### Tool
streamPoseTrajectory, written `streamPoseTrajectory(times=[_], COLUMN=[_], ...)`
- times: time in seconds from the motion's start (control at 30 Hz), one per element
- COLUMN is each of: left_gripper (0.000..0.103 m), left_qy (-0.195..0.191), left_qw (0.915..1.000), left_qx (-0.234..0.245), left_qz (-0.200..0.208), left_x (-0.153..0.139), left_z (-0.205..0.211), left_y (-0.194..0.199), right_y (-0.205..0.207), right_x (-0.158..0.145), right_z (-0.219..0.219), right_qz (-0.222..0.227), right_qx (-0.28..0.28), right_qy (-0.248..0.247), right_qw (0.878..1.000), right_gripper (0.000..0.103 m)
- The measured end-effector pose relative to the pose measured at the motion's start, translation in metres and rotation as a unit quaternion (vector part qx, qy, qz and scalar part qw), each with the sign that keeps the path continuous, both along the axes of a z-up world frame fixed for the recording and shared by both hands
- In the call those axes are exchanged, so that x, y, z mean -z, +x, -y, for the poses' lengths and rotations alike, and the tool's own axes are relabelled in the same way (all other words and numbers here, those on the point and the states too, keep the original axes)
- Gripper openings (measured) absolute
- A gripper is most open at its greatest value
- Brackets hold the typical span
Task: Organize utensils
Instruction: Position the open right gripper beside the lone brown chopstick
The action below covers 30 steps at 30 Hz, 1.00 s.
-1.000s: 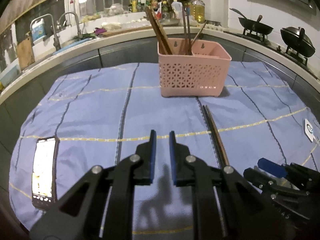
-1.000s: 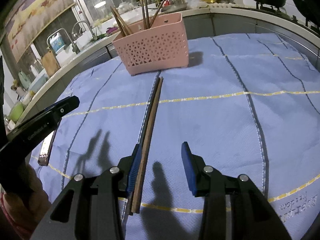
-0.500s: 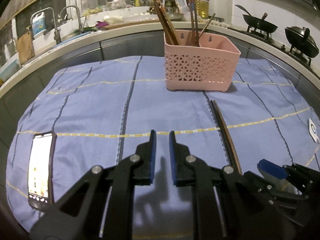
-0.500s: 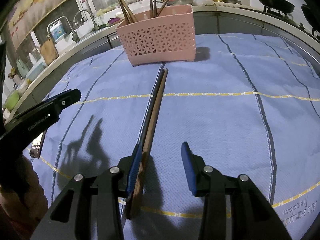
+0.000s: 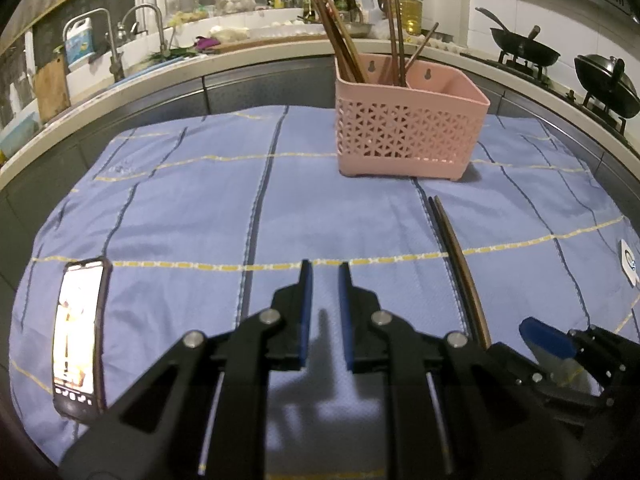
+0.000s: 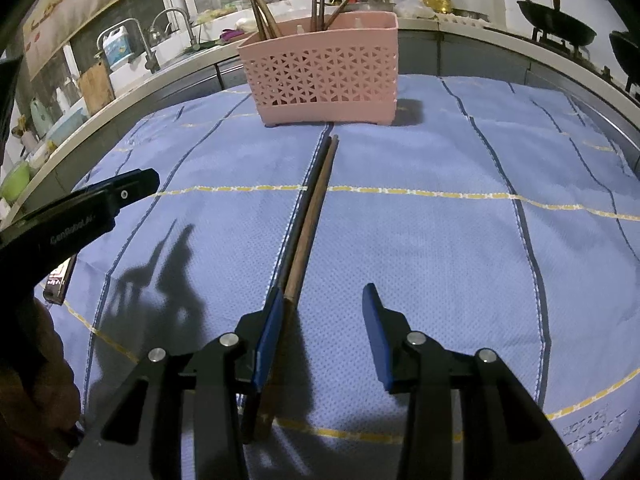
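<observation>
At far left a phone (image 5: 78,334) lies on the bench cloth (image 5: 180,208). Our left gripper (image 5: 324,280) hovers, fingers nearly together and empty. Our right gripper (image 6: 322,306), fingers apart, straddles the near end of the chopsticks (image 6: 310,220); we should centre, clamp both, then lift toward the far pink basket (image 6: 324,68).

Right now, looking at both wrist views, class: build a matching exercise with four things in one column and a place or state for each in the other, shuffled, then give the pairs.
Things:
1. basket
2. phone
3. chopstick pair
4. left gripper

Places or states:
A. lying flat on the cloth, pointing toward the basket
B. nearly closed, nothing between the fingers
C. screen lit, near the cloth's left edge
D. upright, holding several chopsticks

Pairs: 1-D, 2-C, 3-A, 4-B
</observation>
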<state>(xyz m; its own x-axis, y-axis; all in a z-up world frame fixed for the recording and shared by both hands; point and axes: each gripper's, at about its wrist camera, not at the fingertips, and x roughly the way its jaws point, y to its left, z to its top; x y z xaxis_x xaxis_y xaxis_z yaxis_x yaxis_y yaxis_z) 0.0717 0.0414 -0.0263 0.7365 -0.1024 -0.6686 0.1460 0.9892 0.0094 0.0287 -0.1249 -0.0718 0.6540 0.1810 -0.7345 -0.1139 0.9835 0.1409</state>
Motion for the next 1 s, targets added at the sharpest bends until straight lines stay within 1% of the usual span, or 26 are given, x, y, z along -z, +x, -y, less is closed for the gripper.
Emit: streamPoseTrajectory(times=[0.17, 0.67, 0.8, 1.0], left_gripper=[0.012, 0.012, 0.012, 0.012], left_qy=[0.000, -0.002, -0.002, -0.001], left_qw=[1.0000, 1.0000, 1.0000, 1.0000], left_qx=[-0.001, -0.002, -0.002, -0.003], left_qz=[-0.003, -0.006, -0.006, -0.009], left_x=[0.0019, 0.0037, 0.0039, 0.0059], left_z=[-0.0014, -0.0014, -0.0016, -0.0022], left_y=[0.0005, 0.0001, 0.0006, 0.0003], right_y=[-0.0020, -0.0022, 0.0006, -0.0002], right_x=[-0.0016, -0.0008, 0.0029, 0.0041], right_z=[-0.0022, -0.0048, -0.0021, -0.0081], right_qz=[0.010, 0.022, 0.012, 0.016], right_qx=[0.006, 0.007, 0.015, 0.004], right_qy=[-0.017, -0.046, -0.051, -0.059], right_qw=[1.000, 0.999, 0.999, 0.998], right_gripper=[0.041, 0.041, 0.041, 0.041])
